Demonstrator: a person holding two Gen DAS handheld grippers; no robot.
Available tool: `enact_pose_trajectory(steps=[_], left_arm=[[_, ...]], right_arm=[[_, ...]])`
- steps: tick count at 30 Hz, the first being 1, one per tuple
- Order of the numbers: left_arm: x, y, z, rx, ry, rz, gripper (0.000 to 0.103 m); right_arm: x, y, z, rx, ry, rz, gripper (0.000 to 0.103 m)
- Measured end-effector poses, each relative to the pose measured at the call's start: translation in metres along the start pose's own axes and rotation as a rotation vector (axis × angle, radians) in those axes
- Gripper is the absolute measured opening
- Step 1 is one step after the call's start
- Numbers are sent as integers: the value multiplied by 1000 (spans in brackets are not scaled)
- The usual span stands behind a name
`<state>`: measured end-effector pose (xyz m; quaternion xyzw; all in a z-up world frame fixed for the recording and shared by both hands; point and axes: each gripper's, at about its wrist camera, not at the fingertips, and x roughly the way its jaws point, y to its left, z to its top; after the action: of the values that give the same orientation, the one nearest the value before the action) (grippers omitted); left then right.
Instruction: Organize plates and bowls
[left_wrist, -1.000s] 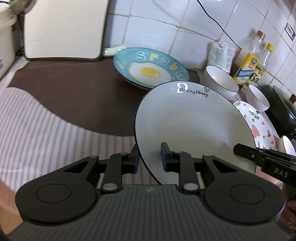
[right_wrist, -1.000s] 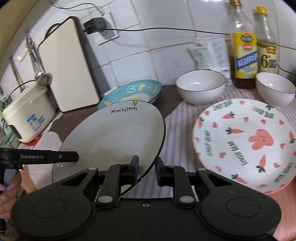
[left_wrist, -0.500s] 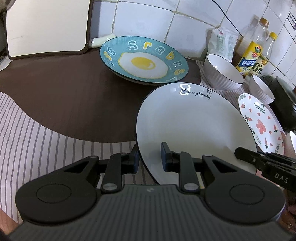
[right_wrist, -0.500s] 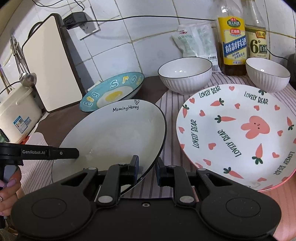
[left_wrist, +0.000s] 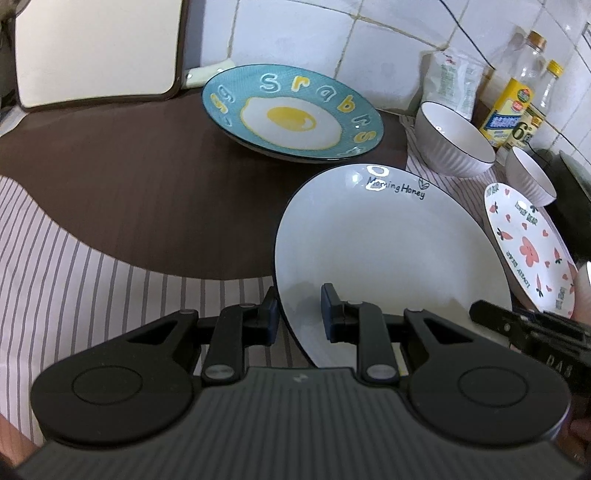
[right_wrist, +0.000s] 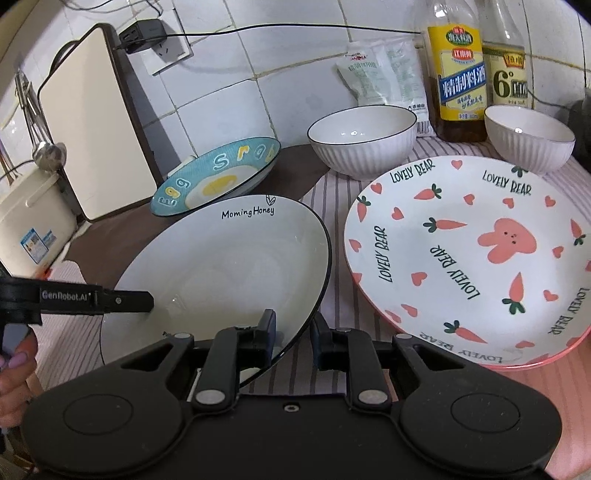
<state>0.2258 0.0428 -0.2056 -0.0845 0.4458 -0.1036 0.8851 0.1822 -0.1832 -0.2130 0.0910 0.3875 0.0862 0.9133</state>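
Note:
Both grippers hold one white "Morning Honey" plate (left_wrist: 384, 251) by its near rim, tilted above the striped cloth; it also shows in the right wrist view (right_wrist: 221, 266). My left gripper (left_wrist: 297, 314) is shut on its left edge and my right gripper (right_wrist: 293, 328) is shut on its right edge. A blue fried-egg plate (left_wrist: 291, 110) lies behind on the brown mat, also in the right wrist view (right_wrist: 218, 177). A pink "Lovely Bear" plate (right_wrist: 472, 258) lies to the right. Two white ribbed bowls (right_wrist: 364, 142) (right_wrist: 528, 138) stand behind it.
A cutting board (right_wrist: 92, 122) leans on the tiled wall at the left, with a rice cooker (right_wrist: 29, 221) beside it. Two bottles (right_wrist: 458, 70) and a white packet (right_wrist: 384, 74) stand against the wall at the back right.
Both grippers have carried the white plate forward and lower, toward the blue egg plate. The pink plate and bowls now look nearer in the right wrist view.

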Motion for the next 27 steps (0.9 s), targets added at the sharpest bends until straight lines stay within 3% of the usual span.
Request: enact_pose_trajectory(steps=[3, 8, 18, 22, 27], left_arm=[[-4, -1, 1, -25, 25, 14, 21], [-28, -10, -5, -22, 21, 29, 22], [-77, -59, -7, 107, -30, -32, 26], [-85, -91, 0, 175, -47, -73, 36], [-83, -129, 12, 266, -55, -124, 43]], right_arm=[[-13, 10, -3, -79, -12, -33, 27], [-53, 9, -14, -123, -47, -28, 41], [-119, -38, -30, -14, -123, -117, 53], [-136, -48, -36, 29, -183, -130, 67], [-138, -62, -37, 94, -225, -138, 68]])
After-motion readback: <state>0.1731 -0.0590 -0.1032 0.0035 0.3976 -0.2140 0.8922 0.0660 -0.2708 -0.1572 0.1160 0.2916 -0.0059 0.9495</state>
